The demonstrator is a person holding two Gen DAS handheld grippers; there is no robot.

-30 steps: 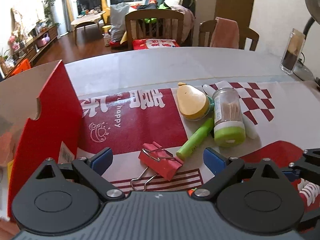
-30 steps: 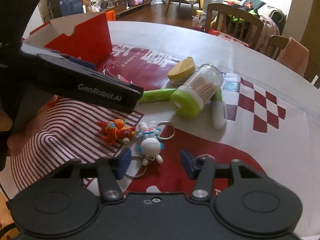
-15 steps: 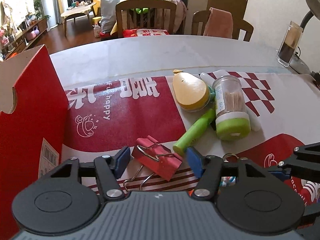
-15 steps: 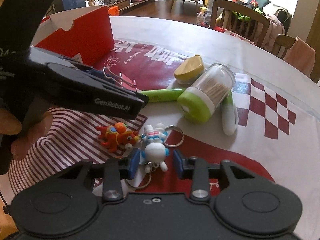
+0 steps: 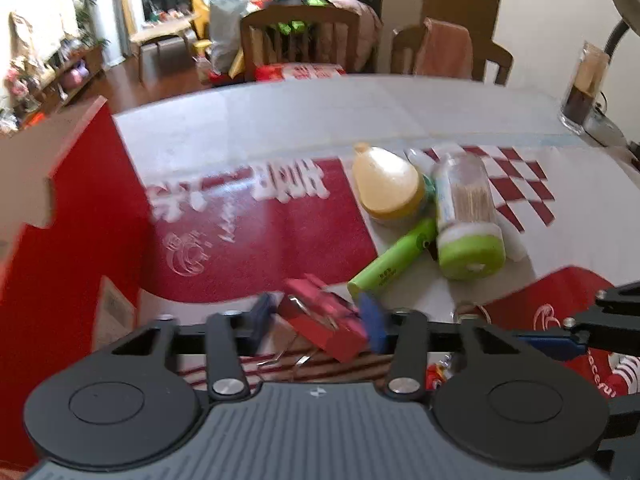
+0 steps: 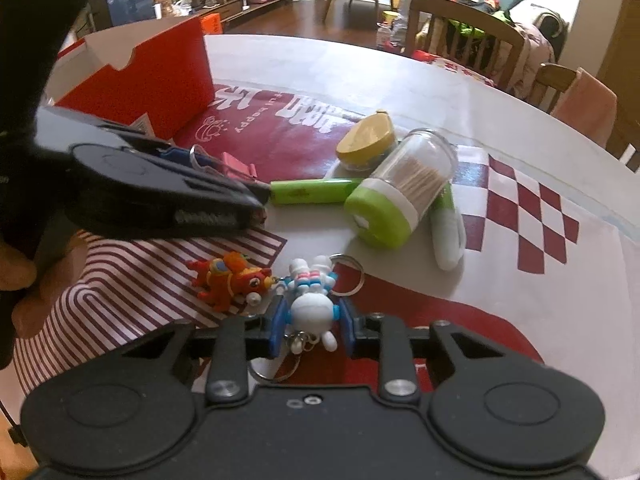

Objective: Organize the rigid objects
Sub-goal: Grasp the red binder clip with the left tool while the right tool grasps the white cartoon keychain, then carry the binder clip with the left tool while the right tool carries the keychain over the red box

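A red binder clip (image 5: 324, 320) lies tilted between the blue pads of my left gripper (image 5: 318, 318), whose jaws are closing and touch it on both sides. The same clip (image 6: 238, 168) shows behind the left gripper's body (image 6: 160, 192) in the right wrist view. A white figure keychain (image 6: 314, 310) sits between the pads of my right gripper (image 6: 313, 326); these jaws are closing too and press on its round head. An orange toy keychain (image 6: 232, 282) lies just left of it on the striped mat.
A red open box (image 6: 152, 88) stands at the left. A toothpick jar (image 6: 400, 196) lies with a green marker (image 6: 312, 192), a yellow-lidded container (image 6: 366, 140) and a white tube (image 6: 446, 236). A glass (image 5: 584, 88) stands far right; chairs line the far edge.
Both grippers' jaws have narrowed from wide apart onto their objects. The binder clip now sits tilted between the left pads; the white figure is now squeezed between the right pads.
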